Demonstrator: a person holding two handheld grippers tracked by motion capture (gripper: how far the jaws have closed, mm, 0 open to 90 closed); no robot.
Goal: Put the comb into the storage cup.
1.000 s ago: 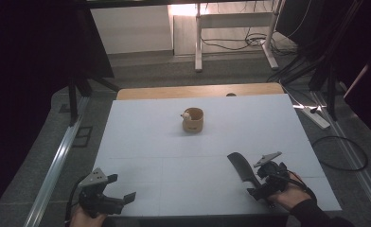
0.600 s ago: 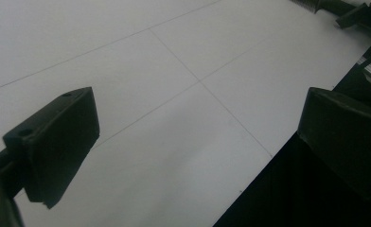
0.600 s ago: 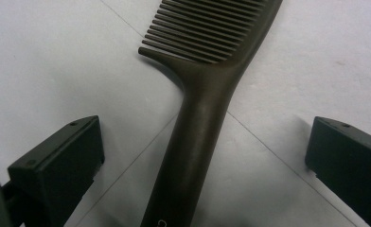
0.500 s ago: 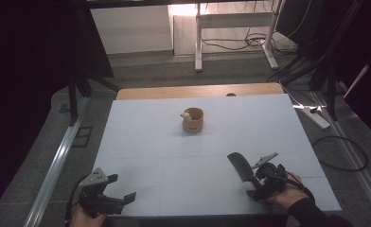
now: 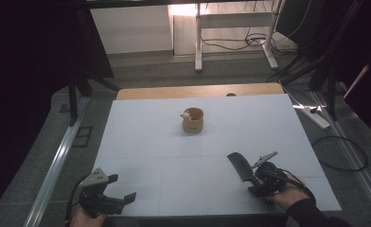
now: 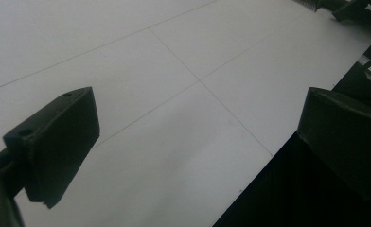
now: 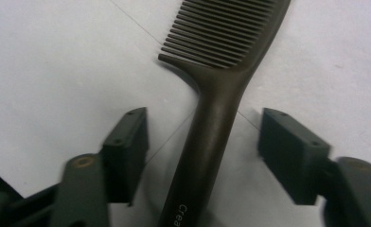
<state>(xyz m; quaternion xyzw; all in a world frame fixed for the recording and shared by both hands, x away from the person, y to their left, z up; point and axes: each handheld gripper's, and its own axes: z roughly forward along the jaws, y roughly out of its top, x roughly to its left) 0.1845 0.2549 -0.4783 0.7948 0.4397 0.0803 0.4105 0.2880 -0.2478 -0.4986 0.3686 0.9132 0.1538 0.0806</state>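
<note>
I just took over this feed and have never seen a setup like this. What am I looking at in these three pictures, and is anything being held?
There is no robot here: a person holds a hand-held two-jaw gripper in each hand. The high view looks down on the white table; the other two pictures come from cameras riding on each gripper. The left gripper sits open over bare table at the near left edge. The right gripper straddles the handle of a dark comb lying flat on the table; its jaws have just been closing, but gaps remain on both sides, so the comb is not gripped yet. Farther back stands a small wooden cup with something pale at its rim.
</note>
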